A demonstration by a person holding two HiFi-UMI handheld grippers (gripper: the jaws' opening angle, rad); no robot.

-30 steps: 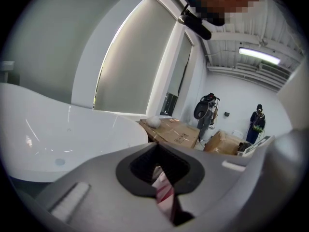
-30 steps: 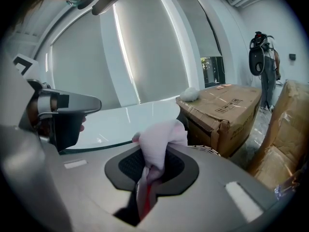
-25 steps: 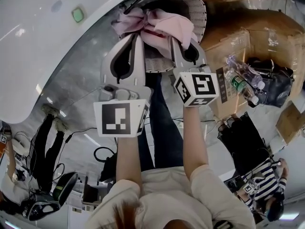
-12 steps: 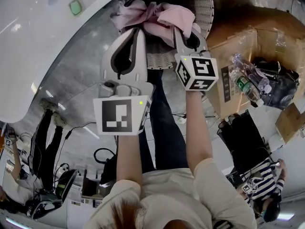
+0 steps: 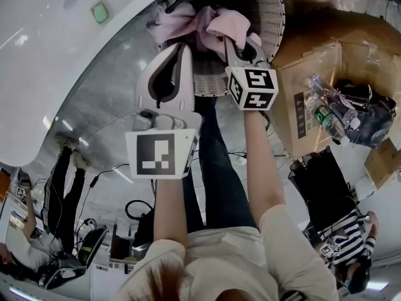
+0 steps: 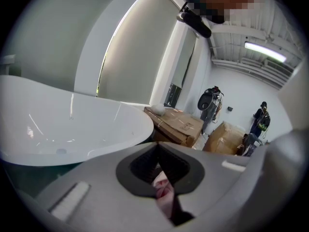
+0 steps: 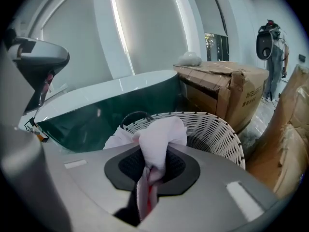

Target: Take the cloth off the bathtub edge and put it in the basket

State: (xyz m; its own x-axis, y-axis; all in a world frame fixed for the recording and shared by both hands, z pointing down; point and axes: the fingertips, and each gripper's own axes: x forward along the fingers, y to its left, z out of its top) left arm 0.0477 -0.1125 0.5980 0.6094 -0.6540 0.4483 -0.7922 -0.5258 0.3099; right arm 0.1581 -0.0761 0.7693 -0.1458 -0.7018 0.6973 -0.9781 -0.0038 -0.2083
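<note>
Floor: a glossy grey floor (image 5: 106,99) is running under everything, with cables lying across it
Bathtub: a white bathtub (image 5: 37,74) is standing at the left of the head view, its dark green outer wall showing in the right gripper view (image 7: 96,110)
Basket: a white woven basket (image 5: 270,17) is sitting on the floor just beside the bathtub, its mouth facing up
Room: taped cardboard boxes (image 5: 313,93) are standing beside the basket, with plastic bottles (image 5: 322,108) and a black bag (image 5: 369,111) lying next to them; a person in a striped top (image 5: 341,243) is standing near the lower right edge
Cloth: the pink cloth (image 5: 188,21) is hanging bunched over the basket's mouth, stretched between the two grippers and well off the bathtub edge; I cannot tell whether its lower folds are touching the inside of the basket
Left gripper: the left gripper (image 5: 178,46) is clenching a fold of the cloth, its jaws almost together, with pink fabric (image 6: 163,190) showing in the narrow slit between them
Right gripper: the right gripper (image 5: 241,42) is pinching the other end, its jaws nearly closed on a thick tuft (image 7: 157,139) that is bulging out above them in front of the basket rim (image 7: 212,129)
</note>
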